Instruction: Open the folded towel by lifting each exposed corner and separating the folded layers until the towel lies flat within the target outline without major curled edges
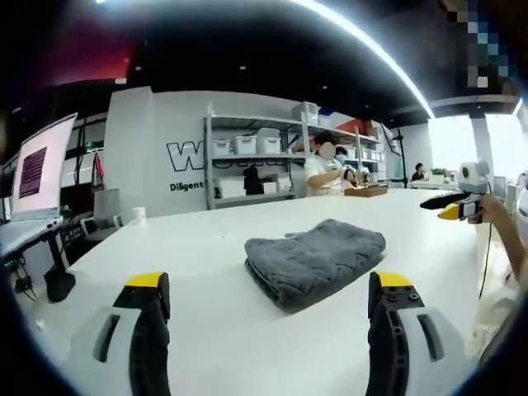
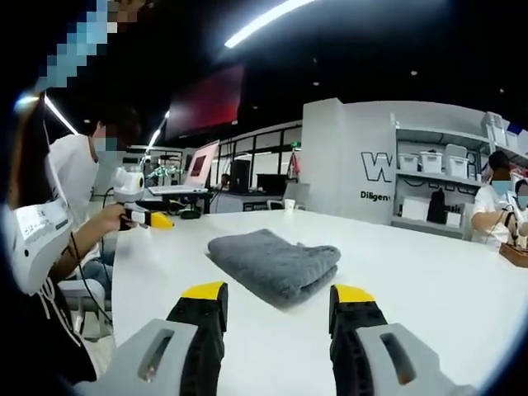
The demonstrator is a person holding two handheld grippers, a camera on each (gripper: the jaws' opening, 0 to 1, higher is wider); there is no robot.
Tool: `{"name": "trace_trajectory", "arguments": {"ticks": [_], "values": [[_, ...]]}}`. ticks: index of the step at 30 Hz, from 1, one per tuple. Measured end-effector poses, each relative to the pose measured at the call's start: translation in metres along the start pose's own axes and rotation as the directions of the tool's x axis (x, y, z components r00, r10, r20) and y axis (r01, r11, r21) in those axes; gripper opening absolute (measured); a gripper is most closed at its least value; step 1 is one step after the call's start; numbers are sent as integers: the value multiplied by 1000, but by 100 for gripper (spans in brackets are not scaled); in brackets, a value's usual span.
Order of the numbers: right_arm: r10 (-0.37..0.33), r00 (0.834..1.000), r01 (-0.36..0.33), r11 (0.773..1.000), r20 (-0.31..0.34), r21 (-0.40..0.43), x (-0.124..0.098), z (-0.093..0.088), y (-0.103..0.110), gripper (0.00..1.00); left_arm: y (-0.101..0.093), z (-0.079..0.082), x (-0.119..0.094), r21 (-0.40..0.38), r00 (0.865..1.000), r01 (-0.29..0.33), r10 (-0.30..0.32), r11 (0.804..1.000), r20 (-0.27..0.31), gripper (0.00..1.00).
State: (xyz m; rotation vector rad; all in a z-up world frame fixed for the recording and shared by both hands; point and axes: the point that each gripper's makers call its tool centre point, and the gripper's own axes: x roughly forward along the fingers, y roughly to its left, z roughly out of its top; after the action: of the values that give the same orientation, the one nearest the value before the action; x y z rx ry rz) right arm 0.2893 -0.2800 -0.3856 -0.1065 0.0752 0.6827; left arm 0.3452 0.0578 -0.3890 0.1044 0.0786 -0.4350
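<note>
While both grippers hovered short of towel (image 1: 315,260), jaws wide, empty. Towel at 12 o'clock, folded on table (image 1: 206,247). Risk: pinching several layers together, dragging whole stack.

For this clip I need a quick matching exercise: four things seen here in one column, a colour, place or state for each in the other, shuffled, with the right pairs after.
Things:
1. towel
2. table
3. left tool
4. shelf

Descriptions:
A. white, bare around the cloth
B. against the far wall, holding boxes
C. grey, folded in layers
D. jaws apart, short of the cloth

Pairs: 1-C, 2-A, 3-D, 4-B
</note>
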Motion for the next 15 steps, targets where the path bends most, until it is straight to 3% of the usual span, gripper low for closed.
{"name": "trace_trajectory", "arguments": {"ticks": [4, 15], "values": [[12, 1000, -12, 1000, 8, -28, 10, 10, -3, 46, 5, 8, 8, 51, 1000, 2, -1, 999, -10, 98], [60, 998, -59, 995, 7, -75, 36, 23, -2, 45, 5, 27, 35, 46, 998, 56, -57, 997, 29, 98]]}}
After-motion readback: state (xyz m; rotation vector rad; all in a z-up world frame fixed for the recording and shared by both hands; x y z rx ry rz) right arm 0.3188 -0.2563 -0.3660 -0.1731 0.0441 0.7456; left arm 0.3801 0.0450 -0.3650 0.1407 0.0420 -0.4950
